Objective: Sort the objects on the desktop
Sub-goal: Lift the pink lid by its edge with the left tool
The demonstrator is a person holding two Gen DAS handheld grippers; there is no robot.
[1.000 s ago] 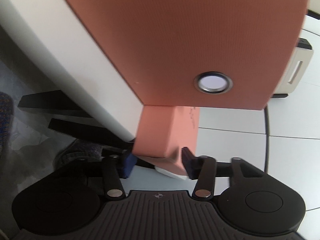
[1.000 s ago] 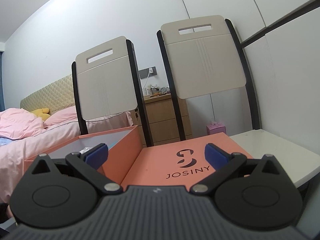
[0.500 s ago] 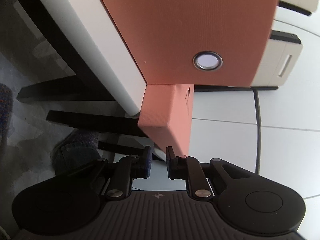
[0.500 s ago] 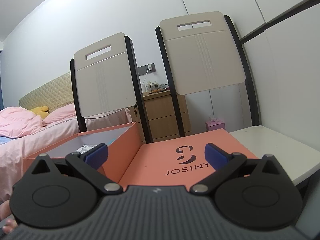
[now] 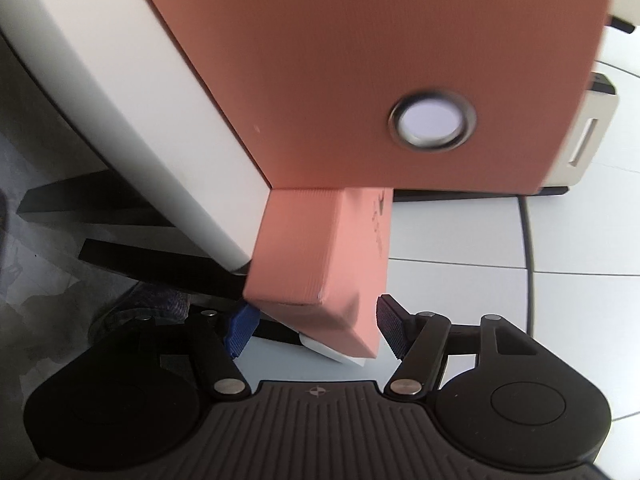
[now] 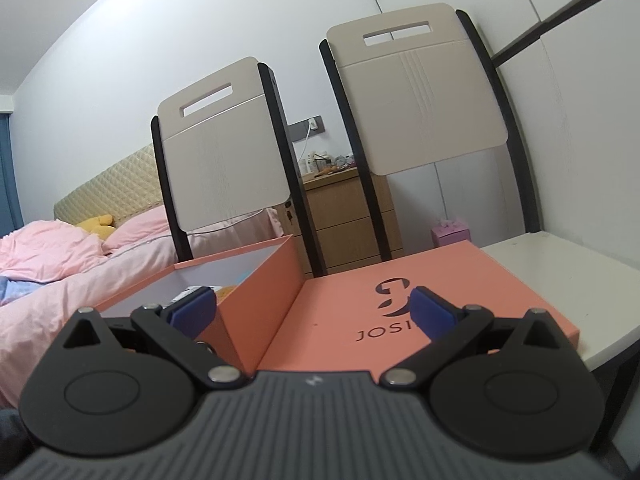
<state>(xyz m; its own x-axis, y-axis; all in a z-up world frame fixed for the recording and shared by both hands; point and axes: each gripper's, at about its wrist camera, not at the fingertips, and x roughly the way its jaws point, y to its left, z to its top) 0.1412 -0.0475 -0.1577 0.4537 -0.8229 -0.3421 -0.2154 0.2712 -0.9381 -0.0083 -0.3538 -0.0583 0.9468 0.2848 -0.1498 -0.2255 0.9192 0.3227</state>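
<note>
An orange box (image 5: 360,60) with a metal-ringed hole (image 5: 432,122) fills the left wrist view, standing on a white table (image 5: 120,100). Its orange lid (image 5: 320,248) lies beside it and juts over the table edge. My left gripper (image 5: 314,332) has its jaws opening, with the lid's near corner between them. A thin gap shows at the right pad (image 5: 390,330). In the right wrist view the open box (image 6: 256,280) holds several small items. The lid (image 6: 360,304) with a dark logo lies to its right. My right gripper (image 6: 312,312) hovers open over both, holding nothing.
Two folded beige chairs (image 6: 224,168) (image 6: 424,112) lean on the wall behind the table (image 6: 560,264). A bed with pink covers (image 6: 60,264) is on the left and a wooden nightstand (image 6: 344,216) stands behind. A person's dark shoe (image 5: 152,304) rests on the floor below the table.
Half a second ago the left jaws were nearly shut just short of the lid. Now they have spread and stand around its corner. The right gripper has stayed put and open.
</note>
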